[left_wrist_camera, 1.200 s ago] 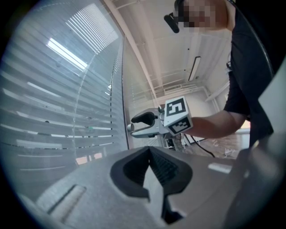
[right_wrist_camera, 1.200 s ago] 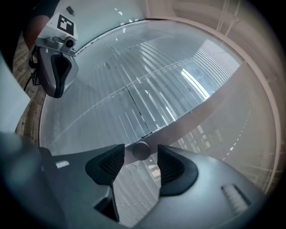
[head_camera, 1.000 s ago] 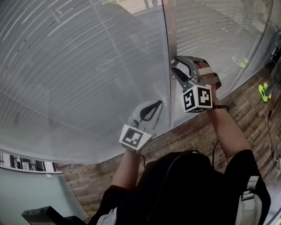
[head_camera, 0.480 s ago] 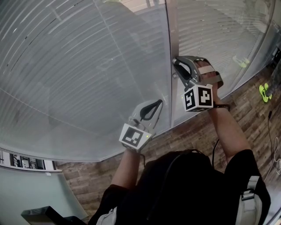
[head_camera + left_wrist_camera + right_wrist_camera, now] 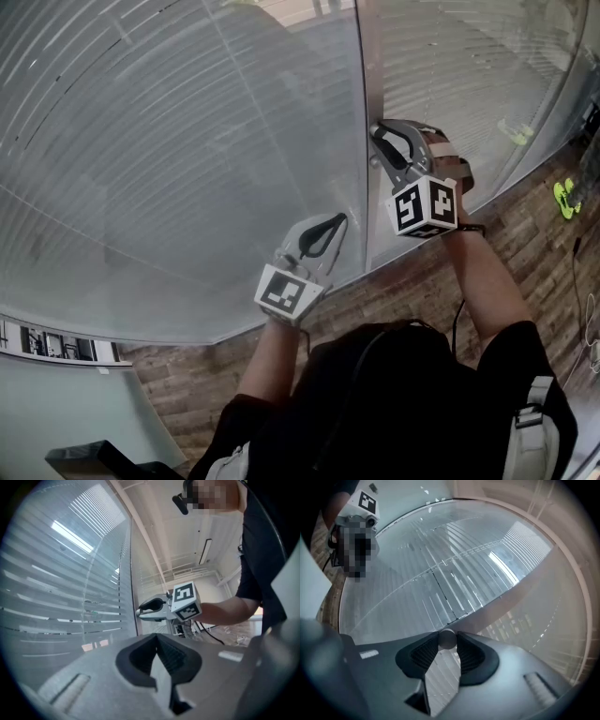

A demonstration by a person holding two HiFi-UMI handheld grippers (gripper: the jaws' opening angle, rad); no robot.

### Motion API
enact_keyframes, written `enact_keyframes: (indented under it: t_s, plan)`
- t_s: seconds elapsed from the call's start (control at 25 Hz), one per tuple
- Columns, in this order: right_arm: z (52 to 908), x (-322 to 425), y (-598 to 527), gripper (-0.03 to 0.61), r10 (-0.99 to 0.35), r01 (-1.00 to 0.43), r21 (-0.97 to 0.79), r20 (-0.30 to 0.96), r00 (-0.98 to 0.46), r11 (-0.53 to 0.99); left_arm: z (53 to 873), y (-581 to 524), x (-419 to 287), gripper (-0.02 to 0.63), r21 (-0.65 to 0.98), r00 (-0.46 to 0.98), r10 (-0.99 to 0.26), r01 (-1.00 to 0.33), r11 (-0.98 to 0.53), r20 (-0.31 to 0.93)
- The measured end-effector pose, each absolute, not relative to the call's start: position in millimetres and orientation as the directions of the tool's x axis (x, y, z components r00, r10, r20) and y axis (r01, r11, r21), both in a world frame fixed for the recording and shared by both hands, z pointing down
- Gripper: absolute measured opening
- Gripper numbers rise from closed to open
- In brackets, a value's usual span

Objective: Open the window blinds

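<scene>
Window blinds (image 5: 187, 141) are found shut; their knob (image 5: 447, 640) has just been clamped by the right gripper (image 5: 448, 635), left gripper (image 5: 157, 651) clenched empty, turning judged due next.

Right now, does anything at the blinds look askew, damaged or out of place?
Nothing stands out. The slats lie even and parallel behind the glass. The right tongs have just been closing and now grip the small round knob at the frame; the left tongs are shut and empty.
</scene>
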State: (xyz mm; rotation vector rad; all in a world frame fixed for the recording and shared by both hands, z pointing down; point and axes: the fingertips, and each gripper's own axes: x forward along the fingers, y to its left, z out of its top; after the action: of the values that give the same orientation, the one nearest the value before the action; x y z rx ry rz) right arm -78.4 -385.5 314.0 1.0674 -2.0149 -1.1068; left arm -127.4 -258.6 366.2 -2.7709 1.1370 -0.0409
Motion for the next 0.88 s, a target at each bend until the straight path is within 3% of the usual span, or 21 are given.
enact_keyframes:
  t_s: [0.4,0.88]
  plan:
    - [308.2,-75.0,-385.7,0.127,-0.848,-0.568,0.706,0.089,-0.522,0.423,366.1,-257.9,-127.8,0.005,-0.145,0.712,-0.701,-0.697,-0.702,-0.030]
    - [307.8,-70.8,-391.4,0.127,-0.824,-0.754,0.387,0.024,-0.567,0.530,366.8,-260.7,-128.3,0.005,-0.140,0.712,-0.701,-0.698,-0.703,-0.031]
